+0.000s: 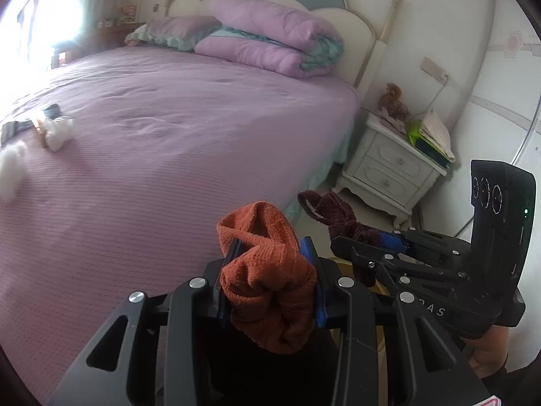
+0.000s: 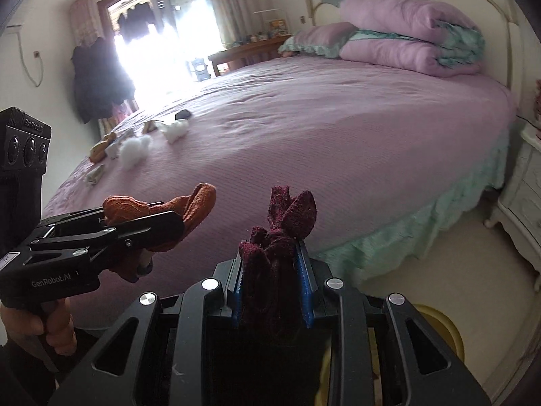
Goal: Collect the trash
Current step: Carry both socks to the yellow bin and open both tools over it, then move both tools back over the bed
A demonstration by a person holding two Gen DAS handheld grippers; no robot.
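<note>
A wide bed (image 2: 321, 142) under a lilac cover fills most of both views, and everything else sits in relation to it. At its head, folded lilac quilts (image 2: 412, 37) with mint trim are stacked beside a pillow (image 2: 321, 39). Off the bed's head-end corner stands a white nightstand (image 1: 392, 165) with papers and a small brown toy on top. On the floor near the bed's side edge, below the grippers, part of a yellow bin (image 2: 439, 328) shows. Over that same side edge the left gripper (image 1: 270, 284) is clamped on a bunched rust-orange cloth (image 1: 270, 301), its blue pads pressed into the fabric. Just beside it, the right gripper (image 2: 274, 280) is clamped on a dark maroon cloth (image 2: 280, 237) that sticks up between its fingers. Far down the bed, toward its foot, the loose trash lies on the cover: white crumpled tissues (image 2: 135, 149), a second white wad (image 2: 175, 130), some tan scraps (image 2: 101, 149) and a small dark item (image 2: 183, 114).
</note>
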